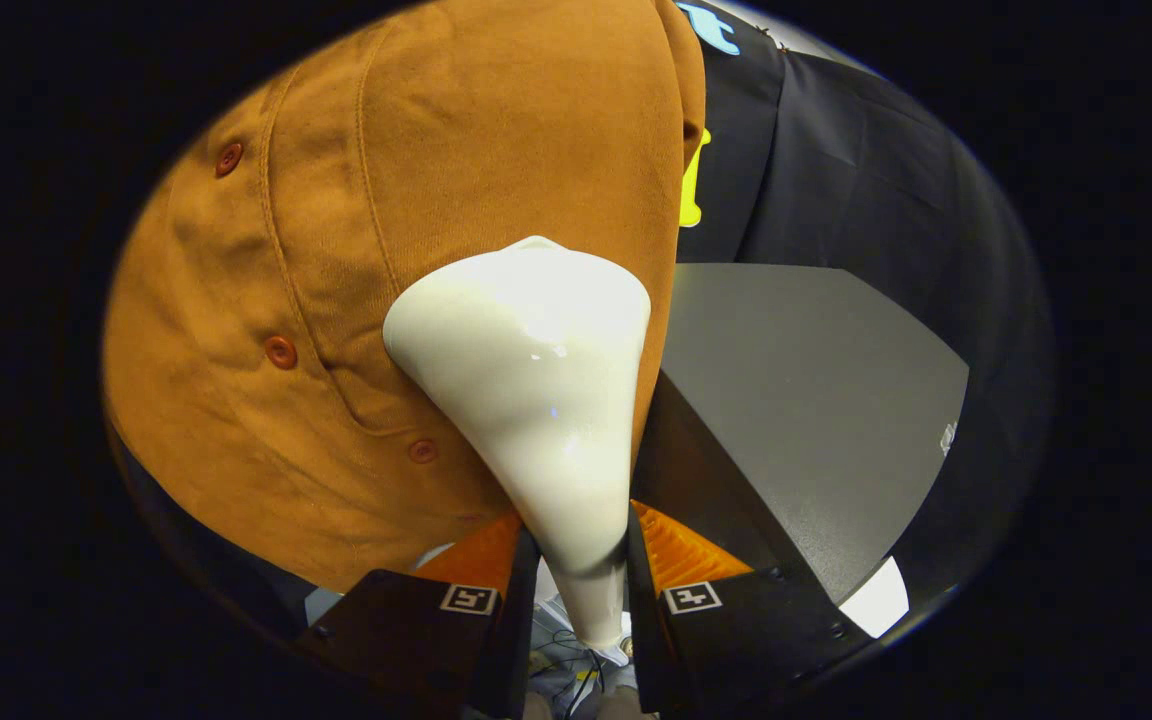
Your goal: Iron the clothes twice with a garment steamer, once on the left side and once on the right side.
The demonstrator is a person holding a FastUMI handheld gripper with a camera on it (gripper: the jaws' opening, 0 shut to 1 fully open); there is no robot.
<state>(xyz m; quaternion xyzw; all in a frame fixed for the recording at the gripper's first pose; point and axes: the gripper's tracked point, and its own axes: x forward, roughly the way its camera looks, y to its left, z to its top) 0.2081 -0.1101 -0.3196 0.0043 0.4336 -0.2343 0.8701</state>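
Gripper view: the hand-held gripper [576, 560] is clamped on the garment steamer [531, 400], one finger pressing each side of its narrow white neck. The neck runs down between the fingers and carries on a bit below them. From there the steamer flares out ahead of the fingers into a wide, glossy white head, kind of funnel shaped, with a few bright glints of light on it.

The head sits right up against the brown shirt [416, 200], which hangs just beyond the fingers. I honestly can't tell if the face of the head is pressed flat on the cloth or just a hair off it, since you're looking at it from behind. The shirt is a thick tan-brown fabric with visible seams, and three reddish buttons [281, 352] run down it to the left of the steamer head. There's a stitched pocket outline just beside the head too, with the lowest button at its bottom point.

Off to the right of the shirt, past the right finger, there's a grey tabletop [816, 400] with its far corner pointing away. Some cables show low down between the fingers.
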